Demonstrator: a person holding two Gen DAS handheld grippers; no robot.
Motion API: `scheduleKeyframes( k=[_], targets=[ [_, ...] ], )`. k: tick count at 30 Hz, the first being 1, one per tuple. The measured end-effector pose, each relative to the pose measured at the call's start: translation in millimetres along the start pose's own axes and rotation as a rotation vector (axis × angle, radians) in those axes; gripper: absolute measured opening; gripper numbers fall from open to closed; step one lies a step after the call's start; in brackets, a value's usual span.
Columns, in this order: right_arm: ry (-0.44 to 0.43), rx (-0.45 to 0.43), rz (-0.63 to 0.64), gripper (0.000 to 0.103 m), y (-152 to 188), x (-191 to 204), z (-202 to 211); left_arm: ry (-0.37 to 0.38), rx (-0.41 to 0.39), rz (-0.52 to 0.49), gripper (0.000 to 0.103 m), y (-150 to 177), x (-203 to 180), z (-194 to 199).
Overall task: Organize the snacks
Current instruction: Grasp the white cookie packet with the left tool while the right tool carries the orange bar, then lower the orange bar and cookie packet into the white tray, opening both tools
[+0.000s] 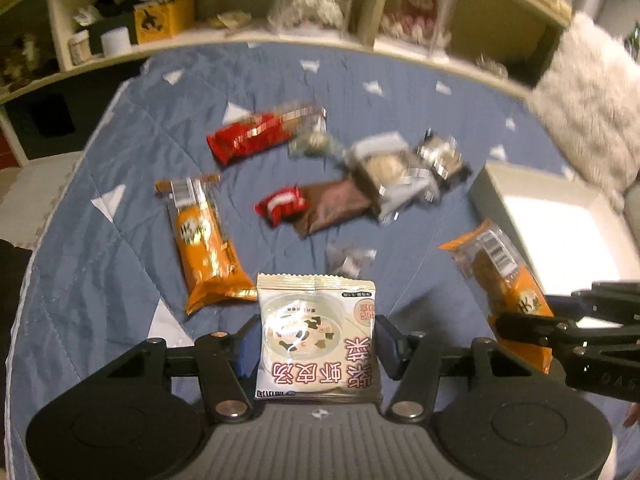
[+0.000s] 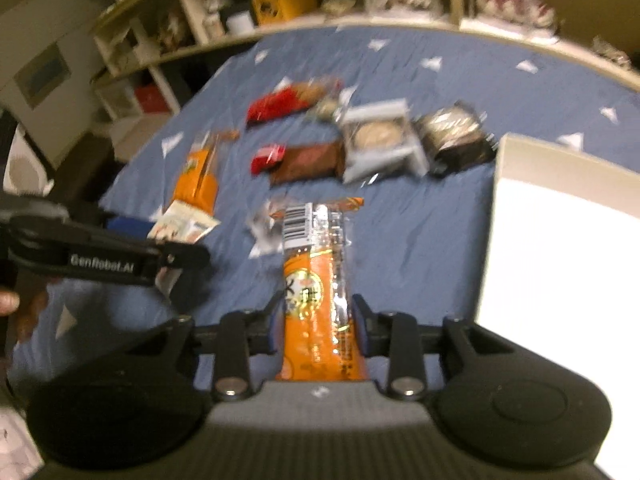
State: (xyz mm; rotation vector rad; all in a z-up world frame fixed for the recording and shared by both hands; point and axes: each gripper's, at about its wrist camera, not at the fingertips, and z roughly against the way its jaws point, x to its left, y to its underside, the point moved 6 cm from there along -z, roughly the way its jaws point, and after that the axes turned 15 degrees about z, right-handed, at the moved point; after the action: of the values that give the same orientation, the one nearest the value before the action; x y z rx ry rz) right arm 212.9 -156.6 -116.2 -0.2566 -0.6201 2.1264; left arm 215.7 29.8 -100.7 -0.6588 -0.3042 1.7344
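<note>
My left gripper (image 1: 318, 340) is shut on a beige soup packet (image 1: 318, 332) and holds it above the blue quilt (image 1: 100, 200). My right gripper (image 2: 318, 324) is shut on an orange snack bar (image 2: 318, 300); the bar also shows in the left wrist view (image 1: 500, 280). The soup packet also shows in the right wrist view (image 2: 182, 226). On the quilt lie another orange bar (image 1: 204, 240), a red packet (image 1: 256, 138), a brown-and-red packet (image 1: 316, 204), a clear-wrapped pastry (image 1: 384, 168) and a dark-wrapped snack (image 1: 440, 156). A white box (image 1: 560, 228) stands at the right.
A small clear-wrapped item (image 1: 348, 258) lies just past the soup packet. A shelf (image 1: 280, 36) with boxes and figurines runs along the far side of the quilt. A fluffy white cushion (image 1: 592, 92) lies behind the white box.
</note>
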Motion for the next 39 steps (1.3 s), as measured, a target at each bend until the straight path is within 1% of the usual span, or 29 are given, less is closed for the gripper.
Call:
scheduleKeyframes(
  k=[3,7,12,20,26,33,35,36,39],
  targets=[
    [0.024,-0.031,-0.015,0.039,-2.8,-10.3,15.1,0.025,-0.044,0.016,0.059,-6.0,-11.6,14.2],
    [0.079,-0.052,-0.025,0.039,-4.0,-24.2,34.8,0.039,-0.081,-0.01,0.059,-5.3,-34.9,24.3],
    [0.145,-0.078,-0.051,0.039,0.0,-45.6,58.0,0.063,-0.085,-0.036,0.059,3.3,-66.7,26.2],
    [0.21,-0.096,-0.114,0.039,23.6,-83.3,94.6,0.104,-0.098,-0.062,0.059,10.9,-116.3,27.3],
    [0.272,-0.109,-0.135,0.039,43.8,-103.4,118.5,0.138,-0.086,-0.074,0.059,17.5,-154.4,21.0],
    [0.316,-0.106,-0.192,0.039,67.5,-130.8,133.3,0.173,-0.055,-0.085,0.059,28.7,-195.9,8.3],
    [0.333,-0.097,-0.197,0.039,74.4,-137.2,134.8,0.184,-0.042,-0.077,0.059,32.3,-204.6,3.1],
    [0.335,-0.092,-0.206,0.039,72.5,-137.0,131.1,0.191,-0.032,-0.07,0.059,34.3,-208.7,-0.1],
    [0.327,-0.079,-0.231,0.039,78.6,-143.0,127.3,0.222,0.012,-0.014,0.059,38.4,-214.6,-10.8]
  ],
)
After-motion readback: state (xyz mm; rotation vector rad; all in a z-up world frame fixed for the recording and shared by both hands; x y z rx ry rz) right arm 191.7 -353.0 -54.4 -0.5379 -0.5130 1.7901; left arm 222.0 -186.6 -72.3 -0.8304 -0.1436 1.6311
